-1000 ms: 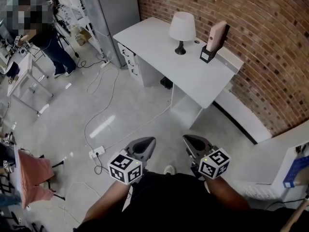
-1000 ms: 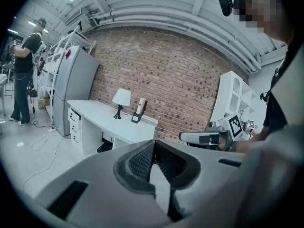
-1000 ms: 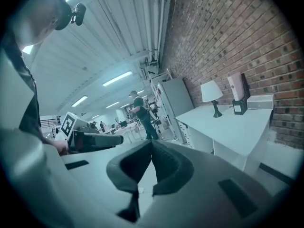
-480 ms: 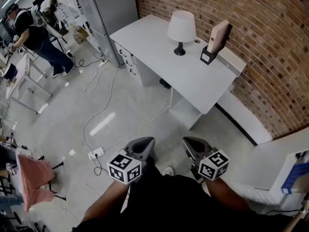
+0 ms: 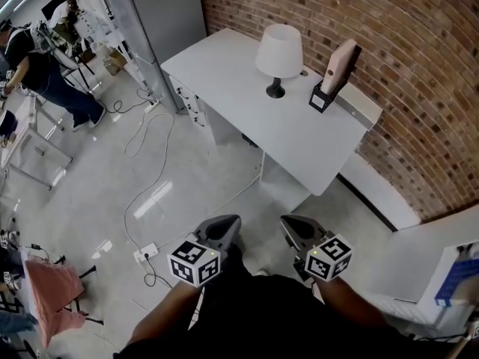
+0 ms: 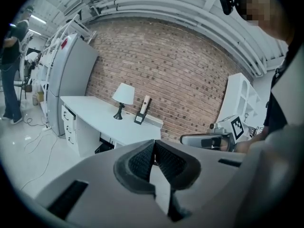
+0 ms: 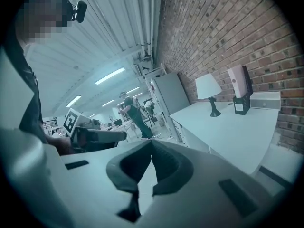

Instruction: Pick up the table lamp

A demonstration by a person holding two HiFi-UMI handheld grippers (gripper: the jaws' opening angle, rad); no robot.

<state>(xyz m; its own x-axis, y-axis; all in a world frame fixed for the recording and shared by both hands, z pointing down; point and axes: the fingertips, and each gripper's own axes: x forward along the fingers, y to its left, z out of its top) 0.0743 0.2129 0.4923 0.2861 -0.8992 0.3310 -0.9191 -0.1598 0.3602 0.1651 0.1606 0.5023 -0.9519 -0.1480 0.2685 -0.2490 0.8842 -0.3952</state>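
The table lamp [image 5: 278,53], white shade on a thin black stem and foot, stands upright on the white desk [image 5: 247,88] by the brick wall; it also shows small in the left gripper view [image 6: 123,98] and the right gripper view [image 7: 209,91]. My left gripper [image 5: 227,224] and right gripper [image 5: 287,224] are held side by side low in the head view, well short of the desk. Both are shut and empty, jaws pressed together [image 6: 153,148] [image 7: 151,148].
A pinkish upright device in a black stand [image 5: 333,73] sits right of the lamp. A drawer unit [image 5: 196,102] is under the desk's left end. Cables and a power strip [image 5: 146,254] lie on the floor. A grey cabinet [image 5: 161,13] stands left; a person [image 5: 37,58] works far left.
Both grippers and the view have advanced towards the desk; the desk and lamp sit slightly lower and nearer in the head view. Jaws stay shut.
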